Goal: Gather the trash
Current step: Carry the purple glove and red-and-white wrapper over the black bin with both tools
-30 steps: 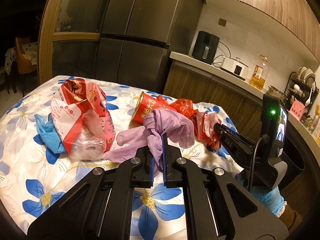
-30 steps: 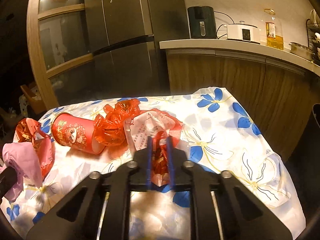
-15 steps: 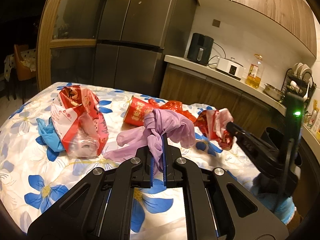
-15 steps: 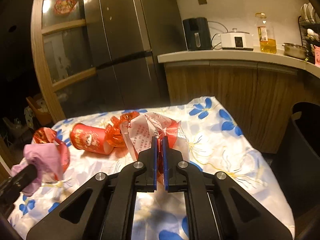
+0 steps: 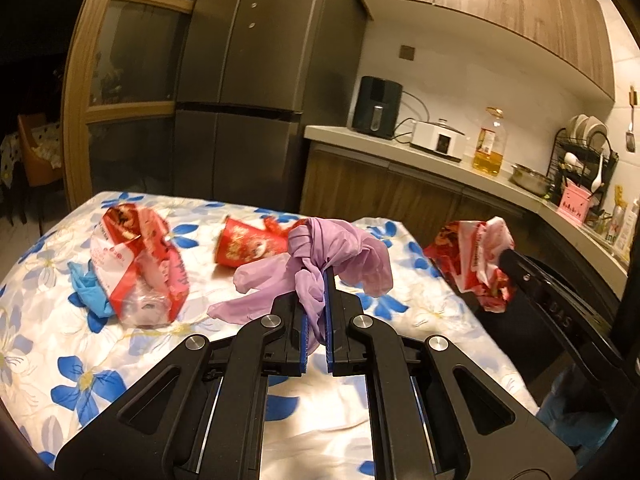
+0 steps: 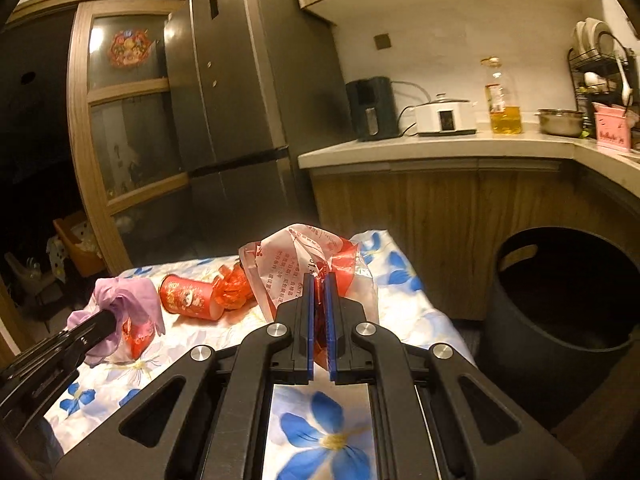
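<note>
Purple glove pinched between fingers

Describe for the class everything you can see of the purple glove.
The purple glove is thin, soft and rubbery-looking, crumpled into a bunch with limp fingers hanging out to the left and a flap drooping to the right. The left claw is shut on its middle and holds it above the table. From the right wrist view it hangs bunched at that claw's tip, in front of a red wrapper.

The left hand-held gripper pinches a purple glove above the floral tablecloth.
</note>
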`<state>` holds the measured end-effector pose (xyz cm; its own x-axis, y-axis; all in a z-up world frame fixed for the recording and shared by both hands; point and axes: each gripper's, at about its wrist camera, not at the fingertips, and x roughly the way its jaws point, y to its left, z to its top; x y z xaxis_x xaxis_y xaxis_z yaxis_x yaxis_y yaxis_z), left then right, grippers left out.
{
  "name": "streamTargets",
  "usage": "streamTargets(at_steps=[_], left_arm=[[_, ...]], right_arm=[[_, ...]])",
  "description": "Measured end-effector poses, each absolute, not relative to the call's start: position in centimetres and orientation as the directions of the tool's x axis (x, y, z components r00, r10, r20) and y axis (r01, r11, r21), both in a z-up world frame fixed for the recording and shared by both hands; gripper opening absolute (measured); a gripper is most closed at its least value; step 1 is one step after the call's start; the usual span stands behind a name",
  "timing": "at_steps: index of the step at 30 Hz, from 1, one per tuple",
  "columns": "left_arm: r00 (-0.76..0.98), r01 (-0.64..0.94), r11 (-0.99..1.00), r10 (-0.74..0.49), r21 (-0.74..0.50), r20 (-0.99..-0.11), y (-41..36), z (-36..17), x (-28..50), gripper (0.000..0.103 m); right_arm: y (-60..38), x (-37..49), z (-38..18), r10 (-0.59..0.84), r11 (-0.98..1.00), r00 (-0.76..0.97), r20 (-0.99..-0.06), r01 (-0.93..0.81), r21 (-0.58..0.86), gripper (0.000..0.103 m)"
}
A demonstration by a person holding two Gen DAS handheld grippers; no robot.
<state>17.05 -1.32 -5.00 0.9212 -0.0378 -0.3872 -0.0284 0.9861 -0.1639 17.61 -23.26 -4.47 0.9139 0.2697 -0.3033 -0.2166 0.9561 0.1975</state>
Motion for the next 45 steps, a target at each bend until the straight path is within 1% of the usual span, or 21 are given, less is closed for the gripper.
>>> streamTargets(at_steps=[8, 18, 27, 31, 39, 45], left_arm=[[0.931, 0.056, 0.99, -0.098, -0.127, -0.352, -5.7, -3.3, 17.3, 0.005], [0.925, 0.169, 0.981, -0.19, -0.091, -0.328, -11.7, -2.1, 18.4, 0.005], [0.907, 0.297, 0.952, -0.306, -0.075, -0.291, -18.2, -1.1, 19.8, 0.005], [0.895, 0.336, 0.939, -0.341, -0.07, -0.287, -20.7, -1.1, 20.4, 0.005], [0.878, 0.394, 0.918, -0.389, -0.042, -0.279, -25.1, -1.4, 21.7, 0.005], [0.869, 0.41, 0.911, -0.404, -0.041, -0.285, -26.8, -1.6, 22.9, 0.005]], right_arm=[[-27.4, 15.7, -3.3, 0.198, 0.967, 0.946, -0.257, -0.146, 0.209, 0.006], [-32.3, 14.4, -2.8, 0.1, 0.972, 0.969, -0.226, -0.046, 0.232, 0.006], [-36.9, 13.6, -2.3, -0.018, 0.97, 0.98, -0.2, 0.066, 0.236, 0.006], [-38.7, 13.6, -2.1, -0.06, 0.963, 0.98, -0.19, 0.107, 0.249, 0.006], [-40.7, 13.9, -1.9, -0.102, 0.953, 0.978, -0.182, 0.148, 0.266, 0.006], [-41.4, 14.6, -2.1, -0.118, 0.951, 0.974, -0.193, 0.167, 0.261, 0.006]])
